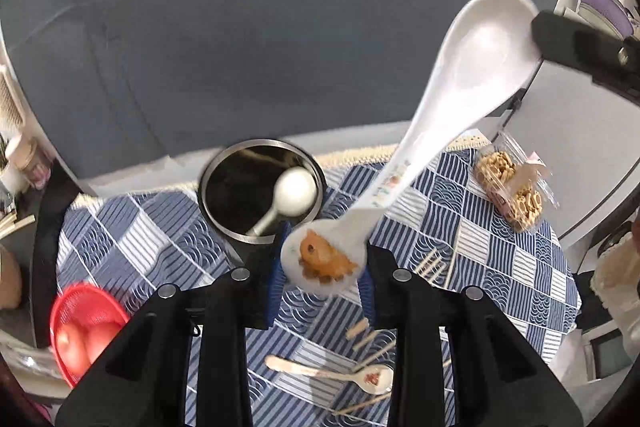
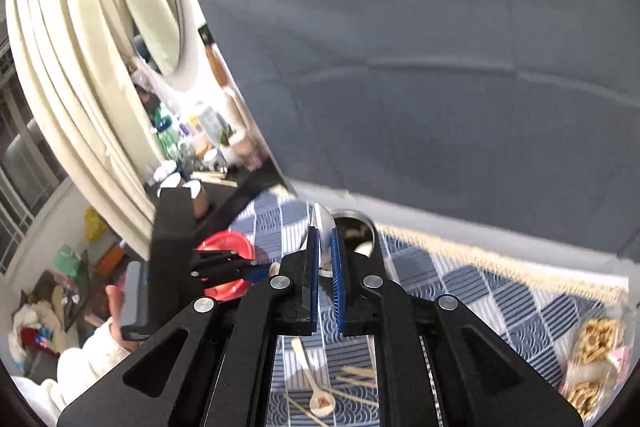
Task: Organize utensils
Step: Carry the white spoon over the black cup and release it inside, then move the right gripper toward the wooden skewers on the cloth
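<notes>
A round table (image 1: 500, 247) wears a blue-and-white patchwork cloth, with a grey padded sofa back (image 1: 280, 47) behind it. The left gripper (image 1: 322, 267) pinches the picture-printed handle end of a long white ceramic ladle spoon (image 1: 452, 99); the right gripper (image 2: 325, 251) clamps its bowl edge, holding it above the table. Below, a steel cup (image 1: 260, 195) holds a white spoon; a small printed spoon (image 1: 332, 375) lies among wooden sticks (image 1: 430, 263).
</notes>
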The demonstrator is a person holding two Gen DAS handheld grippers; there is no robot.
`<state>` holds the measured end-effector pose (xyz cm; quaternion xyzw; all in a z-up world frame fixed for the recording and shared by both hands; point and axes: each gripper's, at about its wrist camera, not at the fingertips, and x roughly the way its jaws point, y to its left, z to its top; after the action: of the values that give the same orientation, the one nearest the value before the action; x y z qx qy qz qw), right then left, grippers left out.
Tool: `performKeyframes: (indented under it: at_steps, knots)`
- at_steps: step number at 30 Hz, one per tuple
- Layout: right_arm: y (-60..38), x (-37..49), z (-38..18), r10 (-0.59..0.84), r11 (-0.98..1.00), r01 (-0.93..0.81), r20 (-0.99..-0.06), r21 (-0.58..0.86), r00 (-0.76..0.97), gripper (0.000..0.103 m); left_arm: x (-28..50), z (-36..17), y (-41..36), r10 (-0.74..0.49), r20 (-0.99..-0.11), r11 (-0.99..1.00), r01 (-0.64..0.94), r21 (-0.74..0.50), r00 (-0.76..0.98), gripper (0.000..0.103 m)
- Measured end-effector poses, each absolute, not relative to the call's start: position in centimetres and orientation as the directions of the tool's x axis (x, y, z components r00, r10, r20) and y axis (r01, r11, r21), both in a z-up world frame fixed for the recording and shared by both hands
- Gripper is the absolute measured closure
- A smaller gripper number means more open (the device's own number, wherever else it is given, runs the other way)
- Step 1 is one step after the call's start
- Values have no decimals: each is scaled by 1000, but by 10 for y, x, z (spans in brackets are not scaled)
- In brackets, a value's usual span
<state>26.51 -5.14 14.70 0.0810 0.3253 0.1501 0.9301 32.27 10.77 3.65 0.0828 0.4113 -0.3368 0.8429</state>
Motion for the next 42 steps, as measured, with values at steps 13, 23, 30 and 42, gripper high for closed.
performKeyframes:
  at_steps: [13, 23, 30, 42]
  knots:
    - [-46, 305, 133, 286, 951, -145, -598, 272, 749, 97, 370, 13, 105, -520, -779, 703, 693, -158, 350, 71]
    - [-28, 343, 113, 152, 986, -77, -626, 145, 765, 97, 413, -11, 84, -538, -785, 653, 740, -157, 308, 65]
    - [-42, 358, 79, 161, 982, -50, -662, 183, 732, 96, 412, -16, 82, -558, -783, 598, 787, -150, 275, 35]
    - [-140, 327, 0, -10, 958, 232, -783, 172, 622, 50, 379, 3, 120, -605, -717, 632, 757, -168, 346, 8]
